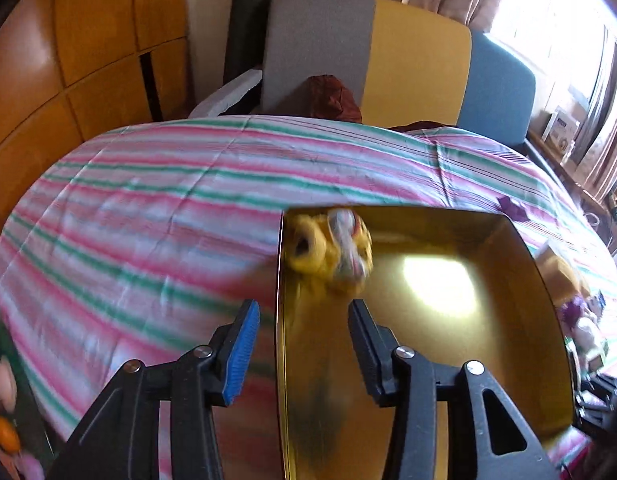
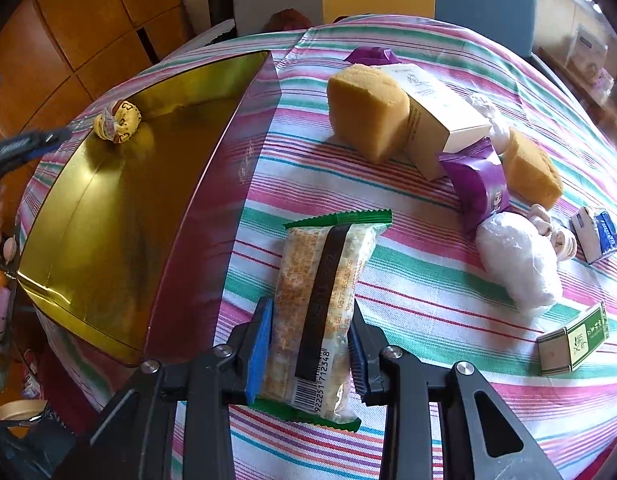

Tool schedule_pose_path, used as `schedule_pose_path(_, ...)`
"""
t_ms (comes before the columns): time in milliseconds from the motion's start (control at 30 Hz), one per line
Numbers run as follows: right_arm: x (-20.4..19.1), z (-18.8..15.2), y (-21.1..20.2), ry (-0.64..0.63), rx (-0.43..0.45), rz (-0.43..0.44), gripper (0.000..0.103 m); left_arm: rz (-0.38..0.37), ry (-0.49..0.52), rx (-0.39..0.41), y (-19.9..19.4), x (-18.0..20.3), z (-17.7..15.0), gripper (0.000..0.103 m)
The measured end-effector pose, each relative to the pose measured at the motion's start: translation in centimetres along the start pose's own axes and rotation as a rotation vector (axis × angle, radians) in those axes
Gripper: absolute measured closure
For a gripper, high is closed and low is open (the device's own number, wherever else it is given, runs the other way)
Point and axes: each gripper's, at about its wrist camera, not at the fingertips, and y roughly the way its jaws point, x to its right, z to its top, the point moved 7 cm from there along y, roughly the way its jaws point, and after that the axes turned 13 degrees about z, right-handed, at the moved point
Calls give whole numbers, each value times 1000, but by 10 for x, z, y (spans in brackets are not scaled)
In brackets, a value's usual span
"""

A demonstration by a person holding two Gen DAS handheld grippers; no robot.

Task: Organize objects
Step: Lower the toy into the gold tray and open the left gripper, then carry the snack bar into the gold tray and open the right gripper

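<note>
The gold tin [image 2: 108, 216] lies open-topped on the table [image 2: 408, 312], its floor bare but for a small wrapped yellow sweet [image 2: 117, 121] in the far left corner, so most of the inside is free to reach. Its tall maroon wall [image 2: 212, 208] bars a low sideways approach from the right. Right of the tin, a clear striped lane runs to the far edge. Beyond it crowd two sponge blocks [image 2: 366, 110], a white carton [image 2: 436, 120], a purple packet [image 2: 478, 184] and a white bag [image 2: 516, 260].
</note>
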Motion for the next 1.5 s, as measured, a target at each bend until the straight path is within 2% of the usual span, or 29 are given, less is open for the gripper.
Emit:
schedule_pose_path(133, -1, 1, 3, -3, -3, -8, 68, 4, -11, 15, -25, -7, -31, 57)
schedule_pose_path(200, -1, 1, 4, -1, -3, -13, 68, 31, -21, 43, -40, -10, -41, 57)
schedule_pose_path(400, -3, 2, 0, 26, 7, -49, 69, 38, -40, 64, -56, -14, -53, 57)
schedule_pose_path(700, -27, 29, -38, 5, 109, -68, 70, 28, -51, 67, -61, -17, -60, 57)
schedule_pose_path(867, -57, 49, -53, -34, 152, -11, 70, 31, -48, 61, -59, -18, -64, 57)
schedule_pose_path(967, -80, 58, -49, -69, 145, 37, 70, 34, -53, 55, -58, -21, -66, 57)
schedule_pose_path(1233, -138, 69, -12, -107, 77, 166, 70, 45, -59, 40, -53, -30, -70, 57)
schedule_pose_path(1500, -172, 84, 32, -93, 15, 222, 70, 53, -77, 18, -45, -41, -73, 57)
